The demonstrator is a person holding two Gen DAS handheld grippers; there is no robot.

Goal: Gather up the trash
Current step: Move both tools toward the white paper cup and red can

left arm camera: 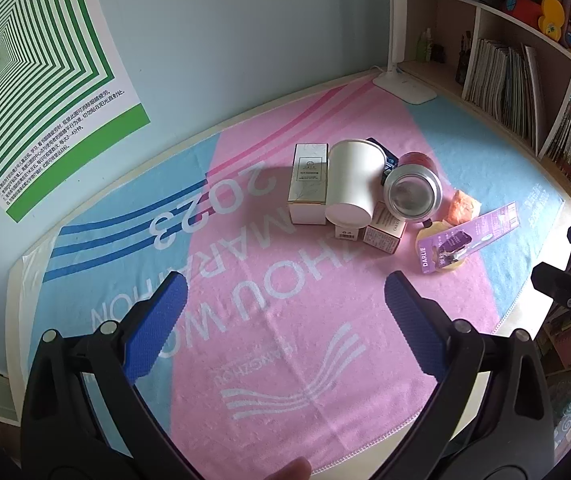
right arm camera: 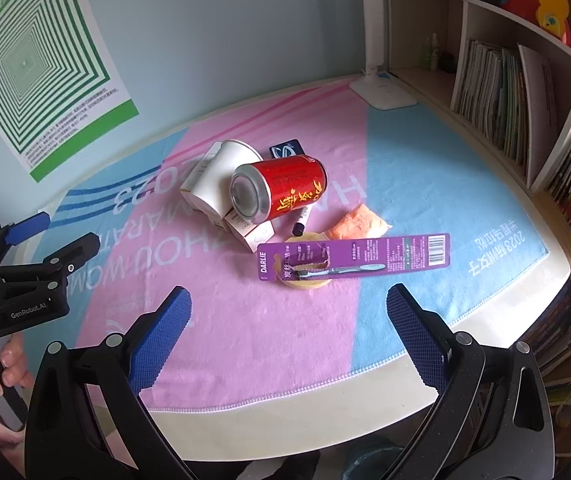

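A white desk (right arm camera: 425, 368) stands against a pale blue wall, spread with a fluffy terry towel (left arm camera: 245, 320) in pink and sky-blue bands, printed with white marathon lettering. On the wall at ten o'clock hangs a poster (left arm camera: 25, 80) of nested green and white squares. At one o'clock a white lamp base (right arm camera: 383, 94) sits flat on the desk, and beyond it, toward two o'clock, a wooden shelf unit (right arm camera: 485, 40) holds rows of thin books.

The trash lies heaped near the middle of the towel. A smooth white paper cup (left arm camera: 351, 184) lies on its side, touching a cream cardboard box (left arm camera: 309, 184) at its nine o'clock. At the cup's three o'clock a glossy red metal can (right arm camera: 281, 192) lies tipped, its shiny silver bottom facing the cameras, resting on a small pinkish carton (left arm camera: 383, 232). A dark blue packet (right arm camera: 287, 148) peeks out behind the can. At four o'clock from the can lies a crumpled orange wrapper (right arm camera: 359, 222), and a long flat purple toothbrush card (right arm camera: 353, 256) lies across a round yellow roll (right arm camera: 309, 280).

Both the left gripper (left arm camera: 285, 300) and the right gripper (right arm camera: 287, 316) hover above the towel, their blue ribbed pads spread wide, grasping nothing.
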